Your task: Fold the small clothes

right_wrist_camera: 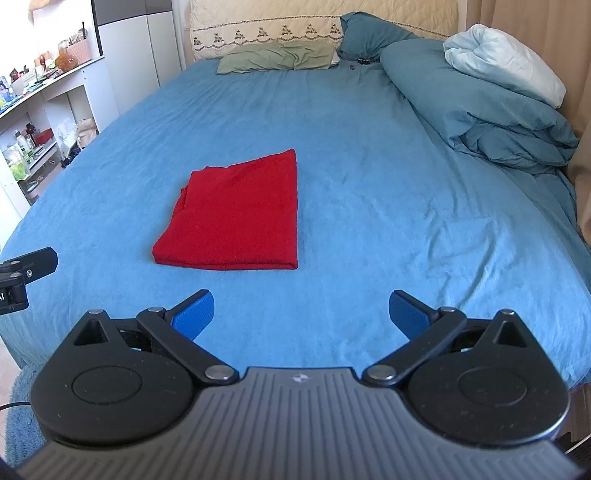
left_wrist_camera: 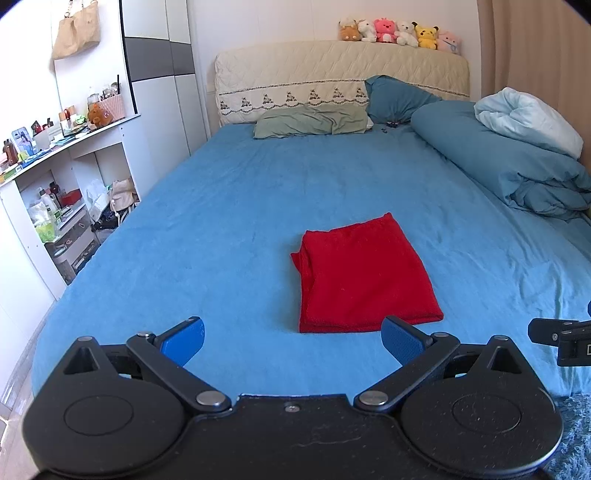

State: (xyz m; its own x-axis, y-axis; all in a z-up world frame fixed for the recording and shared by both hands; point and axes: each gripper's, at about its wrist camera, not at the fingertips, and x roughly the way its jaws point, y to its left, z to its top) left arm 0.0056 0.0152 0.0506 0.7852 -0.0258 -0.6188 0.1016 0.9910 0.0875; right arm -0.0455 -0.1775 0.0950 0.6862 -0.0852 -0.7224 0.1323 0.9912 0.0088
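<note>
A red cloth (left_wrist_camera: 364, 275) lies folded into a flat rectangle on the blue bed sheet (left_wrist_camera: 229, 206). It also shows in the right wrist view (right_wrist_camera: 236, 214), left of centre. My left gripper (left_wrist_camera: 291, 338) is open and empty, hovering just in front of the cloth's near edge. My right gripper (right_wrist_camera: 301, 312) is open and empty, in front of the cloth and to its right. Part of the right gripper's body shows at the right edge of the left wrist view (left_wrist_camera: 561, 336). Neither gripper touches the cloth.
A rolled blue duvet (left_wrist_camera: 517, 162) with a pale blanket on it lies along the bed's right side. Pillows (left_wrist_camera: 314, 122) and a headboard with plush toys (left_wrist_camera: 399, 33) are at the far end. Cluttered white shelves (left_wrist_camera: 62, 192) stand left of the bed.
</note>
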